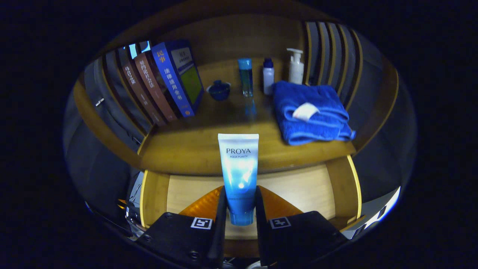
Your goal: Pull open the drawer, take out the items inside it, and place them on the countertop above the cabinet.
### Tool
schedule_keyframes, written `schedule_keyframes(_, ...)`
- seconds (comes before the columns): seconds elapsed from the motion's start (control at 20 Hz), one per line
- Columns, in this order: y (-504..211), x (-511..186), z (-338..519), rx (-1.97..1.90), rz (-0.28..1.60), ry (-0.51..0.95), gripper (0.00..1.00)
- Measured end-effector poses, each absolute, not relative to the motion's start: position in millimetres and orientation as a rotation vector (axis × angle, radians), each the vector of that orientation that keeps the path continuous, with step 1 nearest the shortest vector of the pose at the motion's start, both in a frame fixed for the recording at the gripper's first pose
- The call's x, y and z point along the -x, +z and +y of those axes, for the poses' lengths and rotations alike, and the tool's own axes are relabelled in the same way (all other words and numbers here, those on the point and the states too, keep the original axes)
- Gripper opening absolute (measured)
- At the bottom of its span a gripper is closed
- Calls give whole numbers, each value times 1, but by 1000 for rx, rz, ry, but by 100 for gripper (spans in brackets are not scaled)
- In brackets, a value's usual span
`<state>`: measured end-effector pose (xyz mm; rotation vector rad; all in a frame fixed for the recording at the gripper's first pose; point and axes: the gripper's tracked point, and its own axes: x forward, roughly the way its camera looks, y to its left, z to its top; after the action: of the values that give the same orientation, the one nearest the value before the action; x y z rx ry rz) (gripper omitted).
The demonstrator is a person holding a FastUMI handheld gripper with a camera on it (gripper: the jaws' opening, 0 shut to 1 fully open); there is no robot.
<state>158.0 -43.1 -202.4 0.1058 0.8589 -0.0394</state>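
A white-and-blue cosmetic tube (239, 172) stands upright between my fingers, cap end down. My gripper (239, 209) is shut on the tube's lower blue part, with both orange-backed fingers (209, 203) pressing its sides. Below and behind the tube lies the pulled-out wooden drawer (298, 190), its pale bottom bare where it shows. Beyond the drawer runs the wooden countertop (194, 145); the tube's top reaches up over its front edge.
On the countertop stand leaning books (164, 84) at the left, a small blue jar (219, 90), a slim blue bottle (245, 76), a small white bottle (268, 76) and a pump bottle (296, 66) at the back. A folded blue towel (310, 112) lies at the right.
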Motion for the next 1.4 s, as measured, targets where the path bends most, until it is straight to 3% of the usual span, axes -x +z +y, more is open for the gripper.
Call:
schedule_keyframes(0.4,-210,-261,-35,-65,869,-44,41)
schedule_keyframes(0.6,-230,-278,-36,-67,936,-56,41)
schedule_keyframes(0.95,-240,-291,-31,-142,929,-37,52)
schedule_keyframes(1.15,-230,-286,-35,-139,903,-37,94)
schedule_keyframes(1.25,-224,-281,-36,-151,890,-38,100)
schedule_keyframes(1.4,-212,-269,-36,-154,850,-31,100)
